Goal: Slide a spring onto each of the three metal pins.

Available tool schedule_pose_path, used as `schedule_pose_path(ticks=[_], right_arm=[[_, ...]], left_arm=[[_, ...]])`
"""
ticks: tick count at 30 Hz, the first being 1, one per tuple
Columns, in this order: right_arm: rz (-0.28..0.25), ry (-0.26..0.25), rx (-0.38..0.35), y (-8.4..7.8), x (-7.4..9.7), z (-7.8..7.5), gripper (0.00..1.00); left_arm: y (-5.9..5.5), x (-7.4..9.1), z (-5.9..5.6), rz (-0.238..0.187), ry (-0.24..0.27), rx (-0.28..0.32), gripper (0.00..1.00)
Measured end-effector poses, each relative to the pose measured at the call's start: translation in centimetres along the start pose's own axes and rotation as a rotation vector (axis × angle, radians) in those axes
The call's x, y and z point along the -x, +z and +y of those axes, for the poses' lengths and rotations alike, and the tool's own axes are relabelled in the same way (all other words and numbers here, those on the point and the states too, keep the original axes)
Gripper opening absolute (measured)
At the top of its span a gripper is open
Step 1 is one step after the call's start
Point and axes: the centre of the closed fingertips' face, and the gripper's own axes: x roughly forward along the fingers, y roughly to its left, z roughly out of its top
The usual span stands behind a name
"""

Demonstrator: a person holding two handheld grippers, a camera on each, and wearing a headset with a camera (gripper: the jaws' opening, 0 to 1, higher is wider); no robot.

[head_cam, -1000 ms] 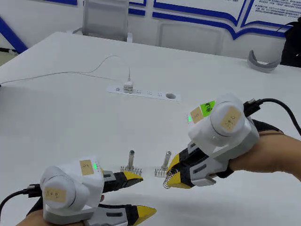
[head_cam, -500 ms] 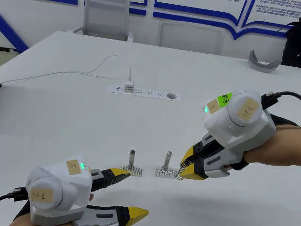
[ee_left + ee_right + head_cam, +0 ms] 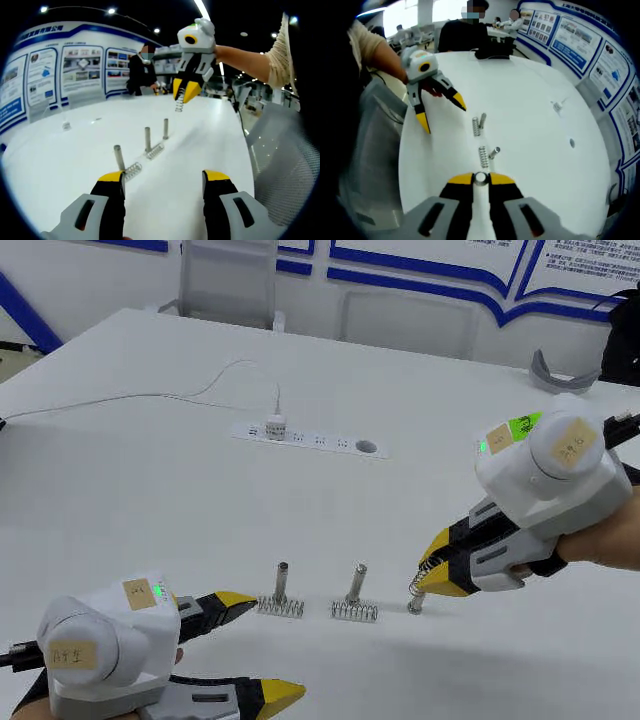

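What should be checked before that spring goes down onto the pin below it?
1. Spring gripped: ok; the spring hangs from the shut right tool.
2. Third pin upright: ok; the third pin stands straight on the table.
3. Spring centred over that pin: cannot tell; its lower end is near the pin top.
4. Left tool out of the way: ok; the left tool is open, empty, apart from the pins.
5. Other pins loaded: not ok; the left pin and middle pin are bare, with loose springs lying at their bases.
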Motion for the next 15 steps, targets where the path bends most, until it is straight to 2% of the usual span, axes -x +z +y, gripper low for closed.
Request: schedule_pose_path(ticks=[8,15], right_arm=[[0.031,-0.026,-0.014,-0.8,0.2,-1.1,0.12],[0.059,-0.060,-0.032,-1.7,-0.2,-2.8,0.12]], left_arm=[[-0.1,0.1,0.1,0.000,0.008,0.005,0.65],[-0.1,0.1,0.2,-0.002,0.013,0.008,0.67]])
